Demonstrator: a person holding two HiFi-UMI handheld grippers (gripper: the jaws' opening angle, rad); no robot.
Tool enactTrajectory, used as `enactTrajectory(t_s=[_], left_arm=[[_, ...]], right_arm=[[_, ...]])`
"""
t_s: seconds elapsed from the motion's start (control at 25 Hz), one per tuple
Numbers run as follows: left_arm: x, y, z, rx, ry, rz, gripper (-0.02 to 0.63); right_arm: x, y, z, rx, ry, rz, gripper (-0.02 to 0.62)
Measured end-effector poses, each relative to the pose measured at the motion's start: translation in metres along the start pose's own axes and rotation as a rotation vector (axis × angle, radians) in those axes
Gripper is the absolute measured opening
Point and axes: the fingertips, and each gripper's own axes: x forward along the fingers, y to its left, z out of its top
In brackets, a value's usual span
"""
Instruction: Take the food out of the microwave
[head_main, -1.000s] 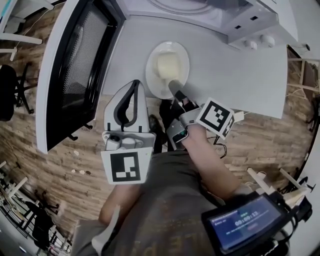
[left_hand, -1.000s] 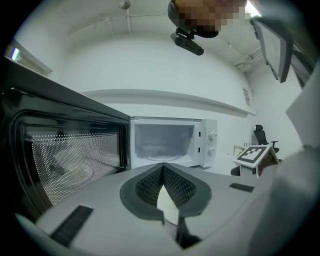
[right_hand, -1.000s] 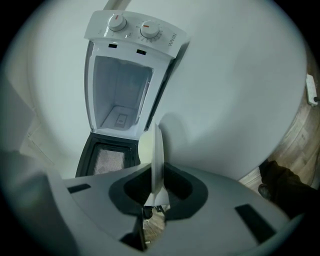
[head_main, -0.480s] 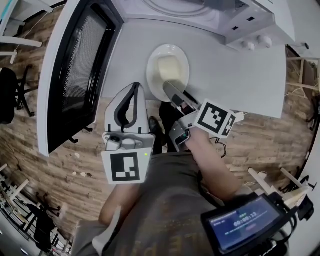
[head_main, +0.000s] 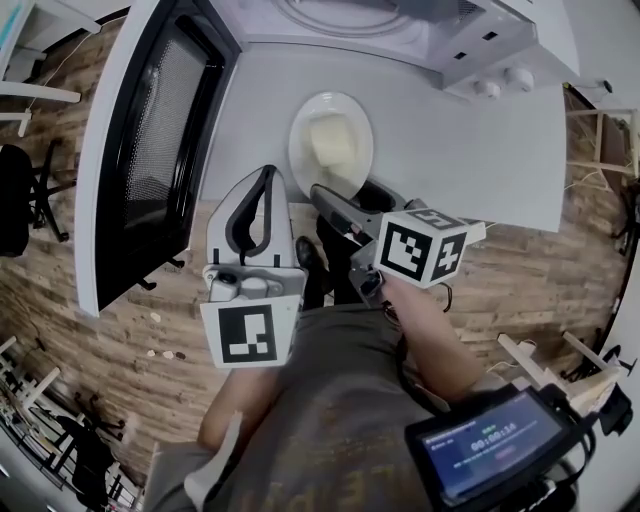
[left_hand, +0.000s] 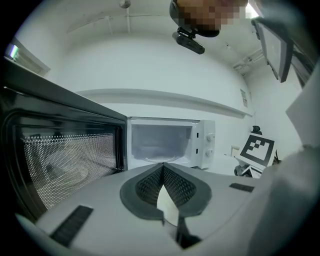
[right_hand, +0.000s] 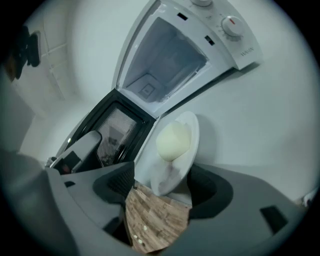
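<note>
On the far side of rough brown wooden floor planks (head_main: 120, 330) lies the broad, smooth white worktop (head_main: 450, 150). At its back stands the boxy white microwave oven (head_main: 480, 40), its pale cavity open to view and two round knobs (head_main: 505, 80) on its right-hand panel. Its door (head_main: 150, 150) is swung wide to the left: a glossy black frame around a finely perforated mesh window.

In front of the cavity, outside the oven, a round, glossy white plate (head_main: 305, 165) rests on the worktop near its front edge. On it sits the food (head_main: 332, 140), a smooth, rounded, pale yellow lump.

The left claw (head_main: 268, 172), grey with ribbed dark pads, points toward the oven between the door and the plate, just beside the plate's left rim and apart from it. Its jaws are closed tip to tip with nothing between them.

The right claw (head_main: 342, 195) reaches in from the near side. Its jaws are opening, with the plate's near rim between them and the pads standing off it on either side.

A black device with a lit screen (head_main: 490, 445) shows at the lower right.
</note>
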Motion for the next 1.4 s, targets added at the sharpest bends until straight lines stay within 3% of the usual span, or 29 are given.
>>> enactTrajectory(t_s=[0.16, 0.4, 0.76, 1.16, 1.4], left_arm=[[0.003, 0.001, 0.003, 0.004, -0.008, -0.002, 0.006], [0.001, 0.004, 0.003, 0.002, -0.005, -0.004, 0.006], [0.002, 0.007, 0.005, -0.006, -0.019, -0.014, 0.006], [0.0, -0.004, 0.013, 0.011, -0.037, -0.033, 0.006], [-0.01, -0.013, 0.036, 0.028, -0.079, -0.042, 0.006]], right_arm=[[-0.001, 0.0, -0.003, -0.138, 0.083, -0.019, 0.339], [-0.003, -0.006, -0.016, -0.267, 0.201, -0.057, 0.339], [-0.01, -0.016, -0.025, -0.302, 0.278, -0.096, 0.337], [-0.023, -0.017, -0.022, -0.272, 0.238, -0.091, 0.337], [-0.045, 0.012, 0.014, -0.265, 0.065, -0.063, 0.314]])
